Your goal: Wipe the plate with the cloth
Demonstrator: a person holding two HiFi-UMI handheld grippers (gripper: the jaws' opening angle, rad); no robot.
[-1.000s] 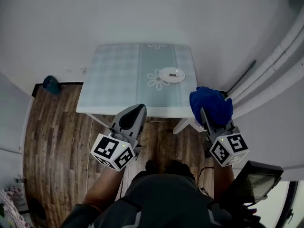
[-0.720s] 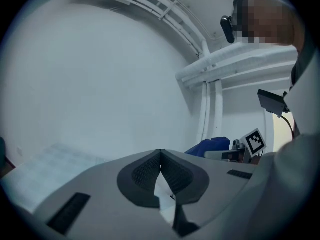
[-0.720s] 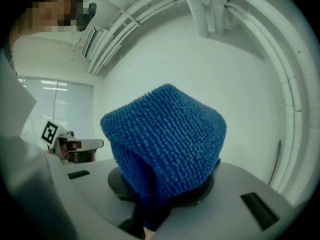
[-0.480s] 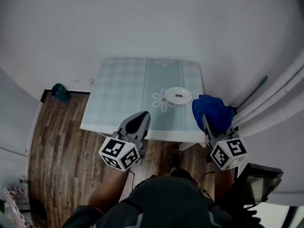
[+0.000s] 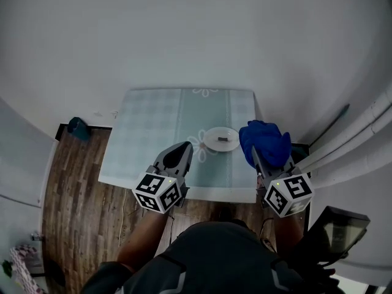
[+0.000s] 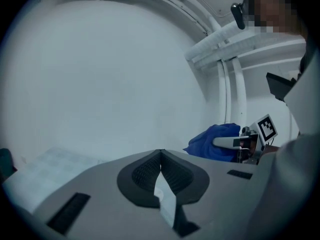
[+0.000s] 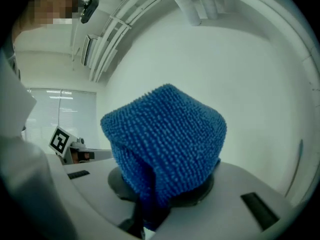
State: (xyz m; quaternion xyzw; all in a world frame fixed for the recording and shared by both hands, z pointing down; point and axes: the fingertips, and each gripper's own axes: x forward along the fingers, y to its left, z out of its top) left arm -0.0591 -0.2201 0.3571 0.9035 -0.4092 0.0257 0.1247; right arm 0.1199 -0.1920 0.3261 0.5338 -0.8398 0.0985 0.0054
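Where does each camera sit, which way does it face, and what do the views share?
Head view: on the person's head, facing steeply down at the table and plate; shows forearms, torso, left gripper, right gripper.
Left gripper view: on the left gripper, looking along its shut, empty jaws toward the white wall.
Right gripper view: on the right gripper, looking along jaws shut on the blue cloth, which fills the centre.
Shared: each gripper view shows the other gripper; all three show the cloth.

Soft, cool, even light; shadows faint. Fisheye bending and dark corners in every view. In my right gripper view, window blinds (image 7: 65,111) glow bright at left.
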